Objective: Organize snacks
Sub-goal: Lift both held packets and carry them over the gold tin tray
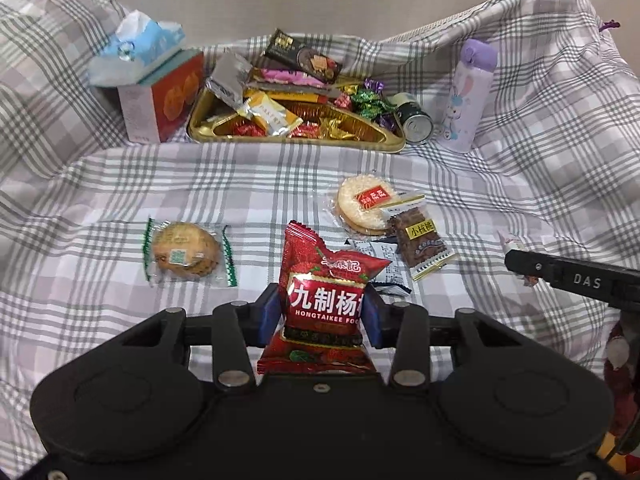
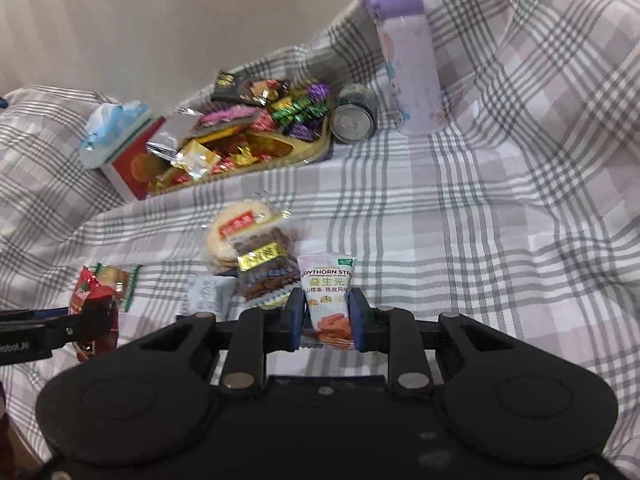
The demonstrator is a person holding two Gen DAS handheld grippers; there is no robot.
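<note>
A glossy red plastic snack packet [image 1: 326, 300] printed with strawberries and white lettering is clamped upright between the blue-padded fingers of the left gripper [image 1: 325, 312], raised clear of the cloth. A small white hawthorn-strip sachet [image 2: 328, 296] with green and orange print is pinched likewise, upright, in the right gripper [image 2: 327, 318].

On the grey-and-lilac checked cloth [image 1: 120, 184] just beyond the left gripper, a round golden biscuit in clear wrap with green crimped ends [image 1: 186, 256] is laid flat to the left. To the right, a pale round rice cracker in clear film with a red label [image 1: 366, 204] is partly overlapped by a clear packet of brown nuts with a yellow label [image 1: 422, 244], and a white-and-dark printed wrapper [image 1: 384, 268] is tucked against the lower edge of that pair.

Further back, a shallow gold foil tray [image 1: 296, 136] is heaped with assorted wrapped sweets, among them a yellow pastry sachet [image 1: 268, 114], a silver foil pouch [image 1: 228, 80] and green and purple twist-wrapped candies [image 1: 366, 100]. Just beside its left end an orange-and-white cardboard box [image 1: 160, 104] is stood, topped by a blue-and-white tissue pack [image 1: 136, 46]. At the tray's right end a dark metal can [image 1: 412, 118] is laid on its side, and next to it a lilac flask with a rabbit design [image 1: 466, 96] is stood upright.
</note>
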